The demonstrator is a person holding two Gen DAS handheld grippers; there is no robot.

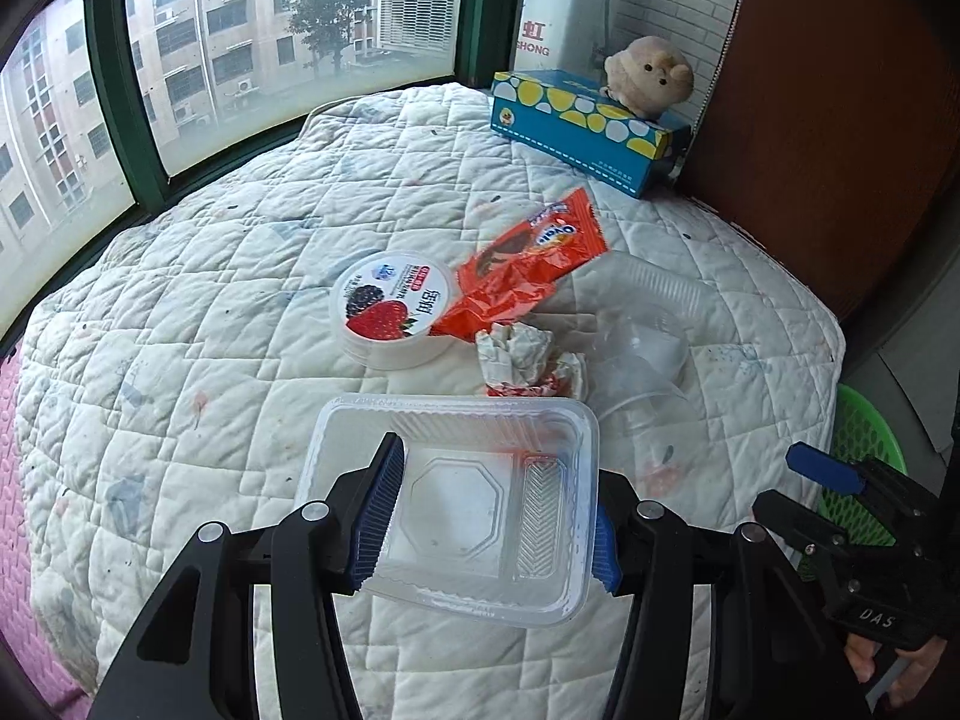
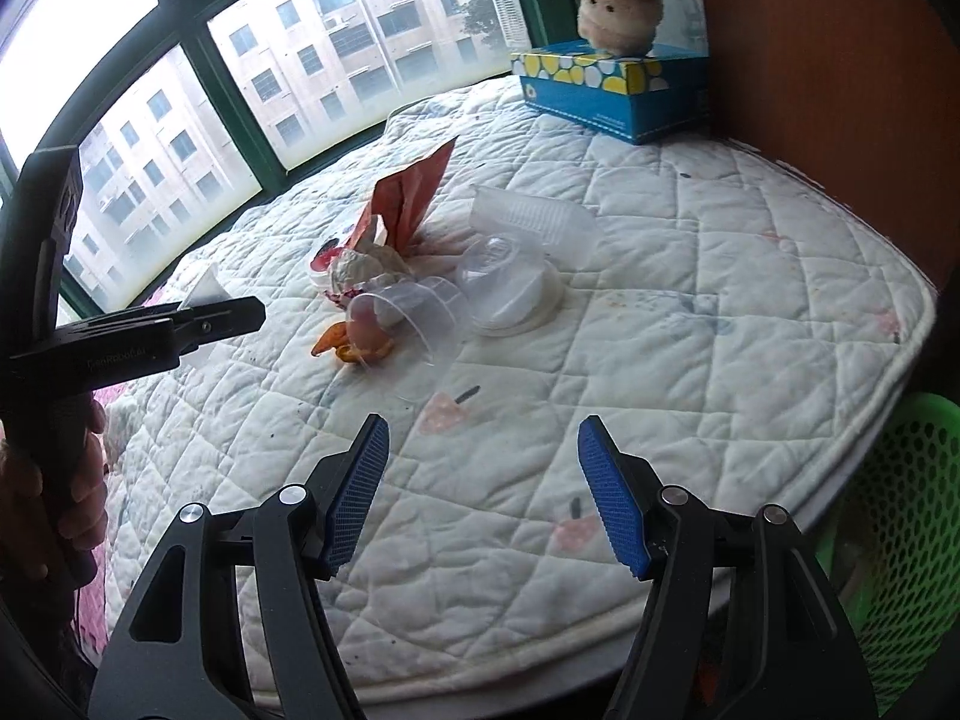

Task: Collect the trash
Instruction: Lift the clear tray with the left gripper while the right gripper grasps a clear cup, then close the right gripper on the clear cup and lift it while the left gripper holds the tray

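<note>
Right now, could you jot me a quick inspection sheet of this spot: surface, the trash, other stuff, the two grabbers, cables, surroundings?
Surface: white quilted cover, stained, over a rounded table.
Job's things: clear plastic tray; round berry-print tub; orange wrapper; crumpled paper; clear cups.
Clutter: blue tissue box with a plush toy on it.
Grippers: left gripper closed on the clear plastic tray; right gripper open, holding nothing.
Cables: nothing seen.
Surroundings: green basket beside the table; windows facing buildings; brown panel to the right.
</note>
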